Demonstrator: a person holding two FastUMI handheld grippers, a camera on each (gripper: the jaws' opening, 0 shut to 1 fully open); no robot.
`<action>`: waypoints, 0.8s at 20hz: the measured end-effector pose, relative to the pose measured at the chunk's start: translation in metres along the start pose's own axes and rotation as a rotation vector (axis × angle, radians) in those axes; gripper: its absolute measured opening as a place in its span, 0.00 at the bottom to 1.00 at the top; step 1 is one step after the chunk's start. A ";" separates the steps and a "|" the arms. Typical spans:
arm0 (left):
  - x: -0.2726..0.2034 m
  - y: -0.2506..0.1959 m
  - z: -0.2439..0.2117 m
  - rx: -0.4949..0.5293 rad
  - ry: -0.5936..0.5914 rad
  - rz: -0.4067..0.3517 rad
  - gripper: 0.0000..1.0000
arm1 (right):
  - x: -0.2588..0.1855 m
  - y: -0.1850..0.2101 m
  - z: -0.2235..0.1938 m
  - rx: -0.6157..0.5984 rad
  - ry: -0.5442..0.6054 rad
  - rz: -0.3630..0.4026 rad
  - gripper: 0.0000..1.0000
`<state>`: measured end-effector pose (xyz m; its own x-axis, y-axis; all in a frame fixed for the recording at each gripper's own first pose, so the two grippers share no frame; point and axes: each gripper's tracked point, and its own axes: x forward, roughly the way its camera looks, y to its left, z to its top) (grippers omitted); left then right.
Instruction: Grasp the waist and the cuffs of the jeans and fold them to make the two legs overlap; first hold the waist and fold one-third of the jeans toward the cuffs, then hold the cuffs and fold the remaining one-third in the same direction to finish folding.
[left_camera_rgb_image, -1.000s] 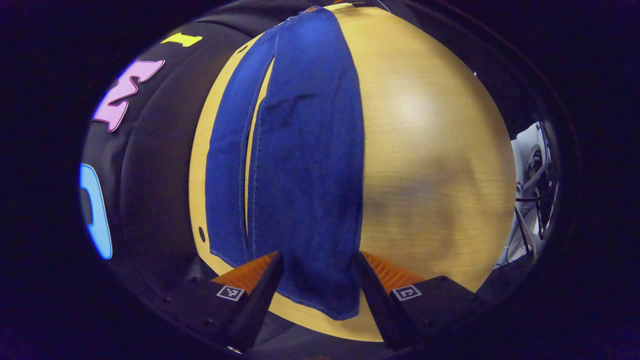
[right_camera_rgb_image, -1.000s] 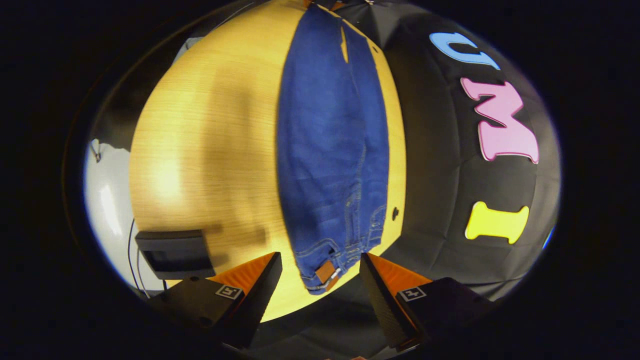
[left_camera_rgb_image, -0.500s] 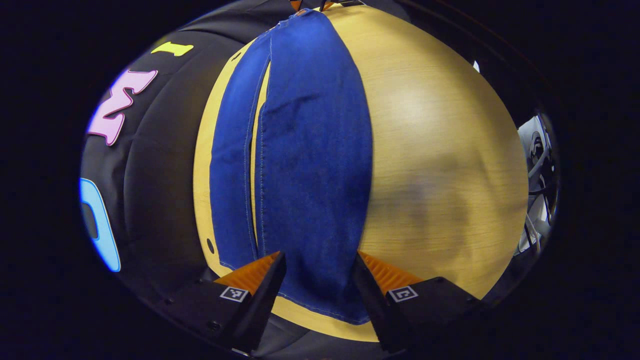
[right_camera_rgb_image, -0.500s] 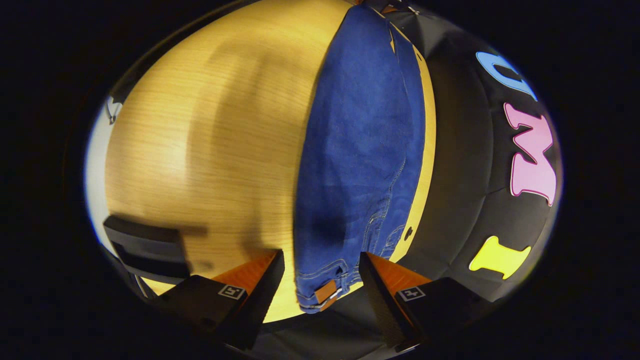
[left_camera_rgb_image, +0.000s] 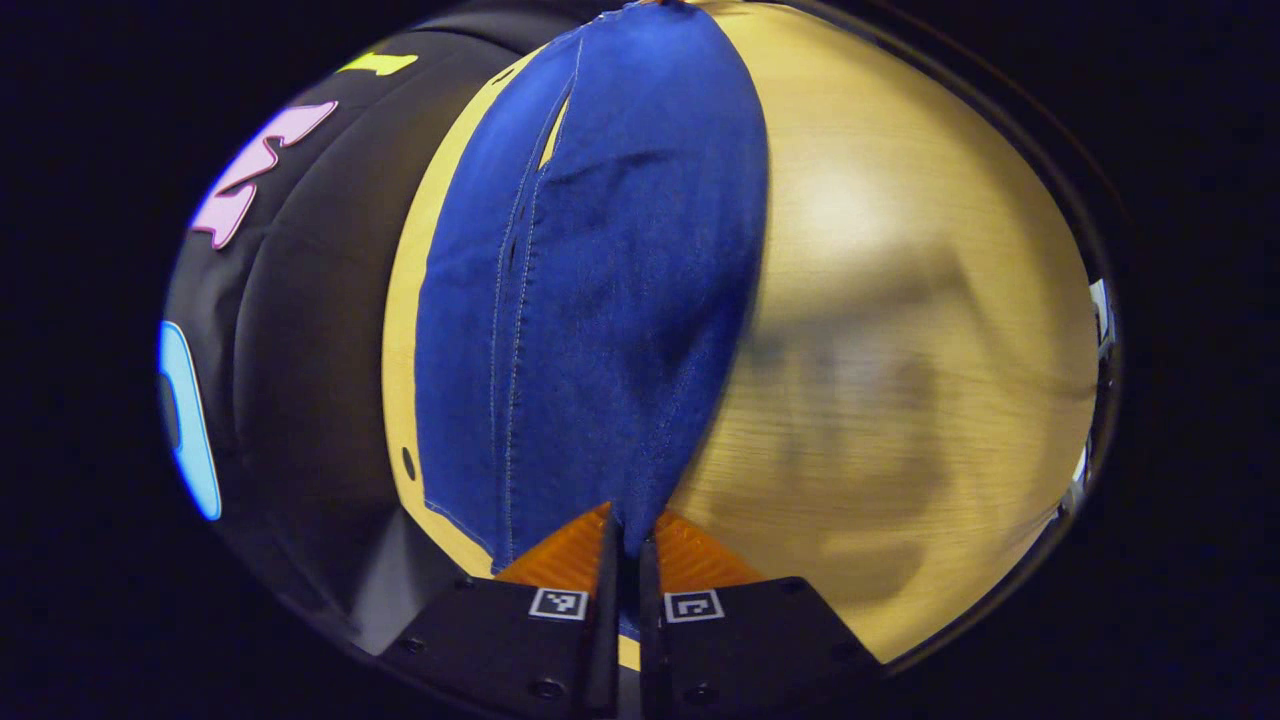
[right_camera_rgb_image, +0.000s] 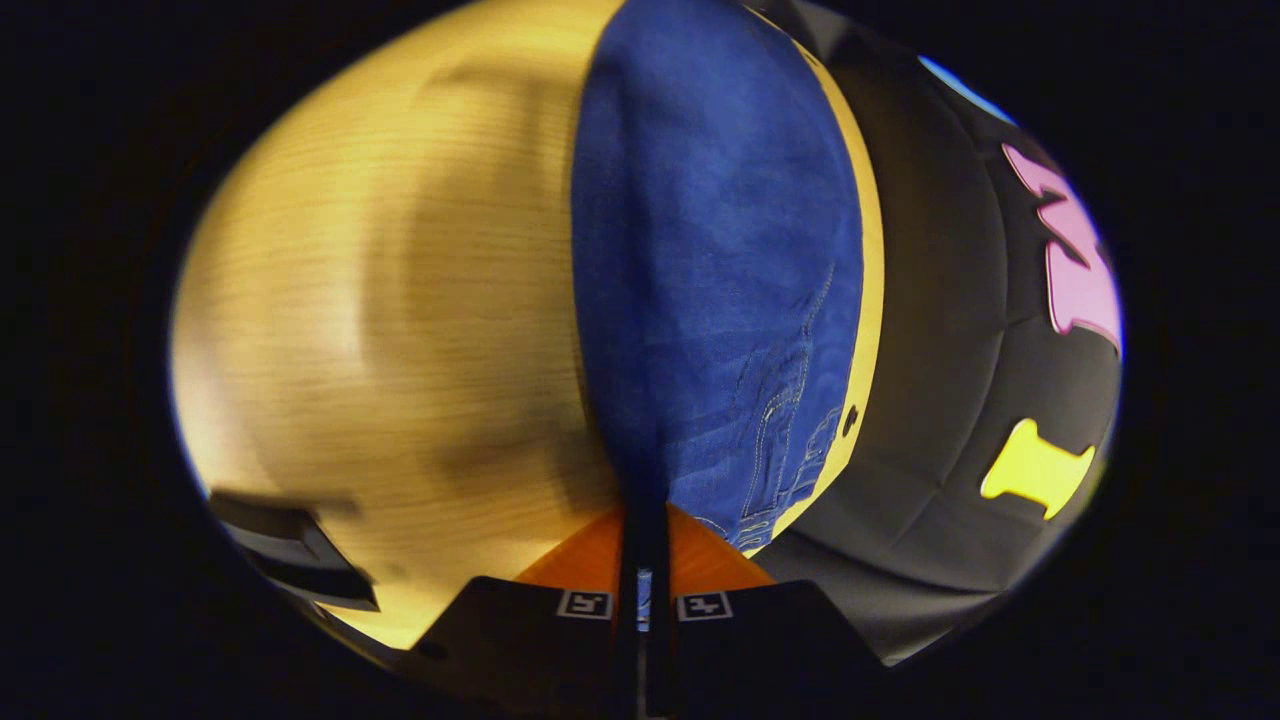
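So right now both ends of the jeans (left_camera_rgb_image: 600, 270) are pinched. The left hand-held gripper (left_camera_rgb_image: 623, 545) has its two fingers clamped together on the cuff end of the near leg, denim squeezed right between them. The right hand-held gripper (right_camera_rgb_image: 641, 545) is doing the same at the waist end; you can see the pocket stitching just to the right of where it bites. Both look fully closed on fabric, no gap showing.

The jeans are lying stretched out long on the wooden surface (left_camera_rgb_image: 900, 250), toward the edge nearest the black booth wall. In the left gripper view the second leg sits alongside on the wall side, with a thin sliver of surface peeking between the two legs further up, so the legs aren't overlapping yet.

The bit that matters for what comes next, as I read it: the long axis of the jeans runs straight away from each gripper, one at each end, so they face each other down the length of the garment. Both are holding the edge that's away from the wall, so my guess is the next move is carrying that near leg over sideways toward the wall onto the other leg. Both ends would need to travel together or the denim will twist.

There's also a dark box-like thing (right_camera_rgb_image: 290, 565) at the surface's edge in the right gripper view, well clear of the jeans
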<state>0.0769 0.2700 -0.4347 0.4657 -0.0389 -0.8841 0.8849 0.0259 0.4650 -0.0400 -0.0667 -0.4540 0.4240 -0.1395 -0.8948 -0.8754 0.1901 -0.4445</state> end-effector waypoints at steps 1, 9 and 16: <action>0.006 0.000 0.003 -0.041 -0.005 -0.027 0.10 | 0.001 0.002 0.003 0.061 0.003 0.041 0.07; -0.028 0.011 0.018 -0.378 -0.014 -0.336 0.06 | -0.020 -0.056 0.004 0.447 -0.008 0.131 0.05; -0.055 0.105 0.020 -0.433 -0.044 -0.425 0.06 | -0.044 -0.169 0.004 0.756 -0.060 0.121 0.05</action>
<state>0.1441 0.2550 -0.3366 0.0801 -0.1757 -0.9812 0.9153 0.4027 0.0026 0.0898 -0.0888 -0.3394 0.3664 -0.0268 -0.9301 -0.5283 0.8169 -0.2316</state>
